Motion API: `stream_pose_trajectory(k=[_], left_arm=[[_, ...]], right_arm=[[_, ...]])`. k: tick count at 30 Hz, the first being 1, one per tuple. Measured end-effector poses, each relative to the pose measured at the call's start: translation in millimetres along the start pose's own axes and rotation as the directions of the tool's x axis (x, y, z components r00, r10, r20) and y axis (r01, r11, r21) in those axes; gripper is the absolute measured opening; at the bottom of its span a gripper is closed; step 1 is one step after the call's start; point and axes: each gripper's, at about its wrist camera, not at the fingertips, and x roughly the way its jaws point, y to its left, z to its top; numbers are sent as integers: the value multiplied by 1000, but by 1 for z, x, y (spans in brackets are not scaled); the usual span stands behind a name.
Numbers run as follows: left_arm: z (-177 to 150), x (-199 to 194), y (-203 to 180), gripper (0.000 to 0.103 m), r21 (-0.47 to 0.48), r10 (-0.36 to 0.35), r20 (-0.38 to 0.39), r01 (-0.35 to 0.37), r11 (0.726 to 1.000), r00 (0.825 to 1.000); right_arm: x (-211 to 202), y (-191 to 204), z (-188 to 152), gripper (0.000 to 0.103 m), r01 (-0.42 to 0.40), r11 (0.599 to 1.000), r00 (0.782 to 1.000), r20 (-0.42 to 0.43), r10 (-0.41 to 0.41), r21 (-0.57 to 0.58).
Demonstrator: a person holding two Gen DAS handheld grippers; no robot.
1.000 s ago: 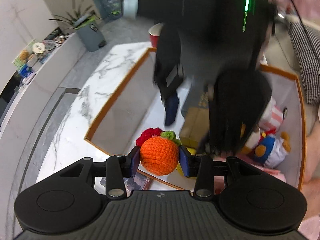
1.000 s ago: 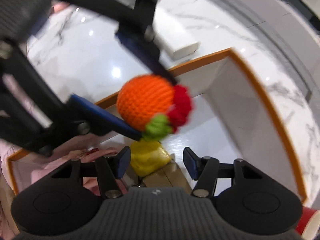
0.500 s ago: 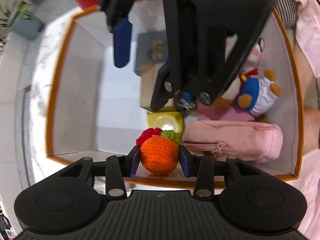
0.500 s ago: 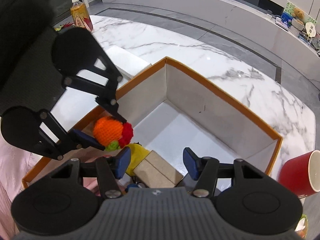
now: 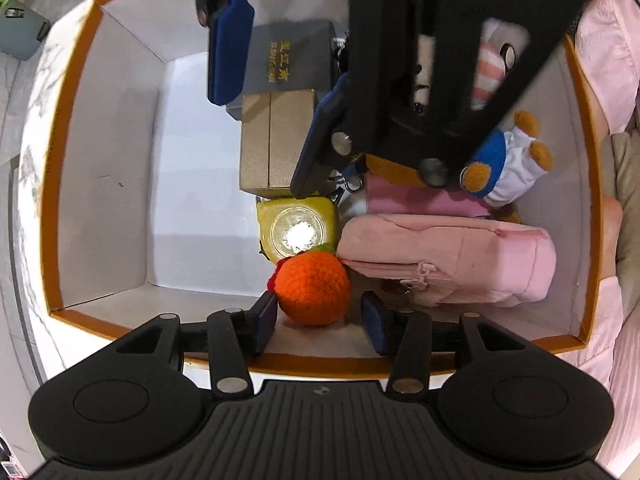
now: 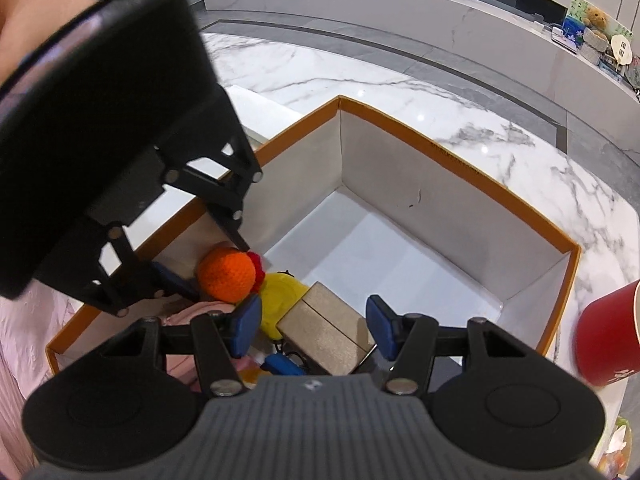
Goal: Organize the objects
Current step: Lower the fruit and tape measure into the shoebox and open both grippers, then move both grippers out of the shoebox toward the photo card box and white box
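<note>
Since half a second ago my left tool (image 5: 318, 314) has let go: its blue pads stand apart and the orange crocheted ball (image 5: 314, 288) now lies loose in the orange-rimmed white cardboard box (image 5: 108, 160) on the marble worktop (image 6: 400, 80). I see the ball touching the pink fabric pouch (image 5: 452, 256) and the yellow container (image 5: 298, 226). My right tool (image 6: 314, 326) hangs empty, spread above the brown carton (image 6: 328, 328).

A round orange crocheted ball (image 5: 314, 288) with a bit of red and green yarn on one side sits inside the orange-rimmed box (image 5: 48, 216). It rests near one wall, touching a yellow jar (image 5: 296, 230) and a pink pouch (image 5: 444, 258).
</note>
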Motion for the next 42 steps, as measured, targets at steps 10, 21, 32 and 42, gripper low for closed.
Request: stream_pose_trajectory(k=[10,21,32,42], left_arm=[[-4,5,-7,41,-12,11,7,-11,1000,1000],[-24,-24,-21,43,-46,86,80,-83,995,993],[-50,-89,-32,43,-233,199,197,-151,961,960],[-139,-119,-43,44,-440,360,183,-251,862,915]], right_arm=[[6,7,3,51,18,1000,1000,-20,-18,-12],[-14,24,3,51,51,998,998,-30,-52,-39],[-52,61,13,48,111,991,994,19,-110,-76],[-50,101,50,43,122,973,992,41,-116,-196]])
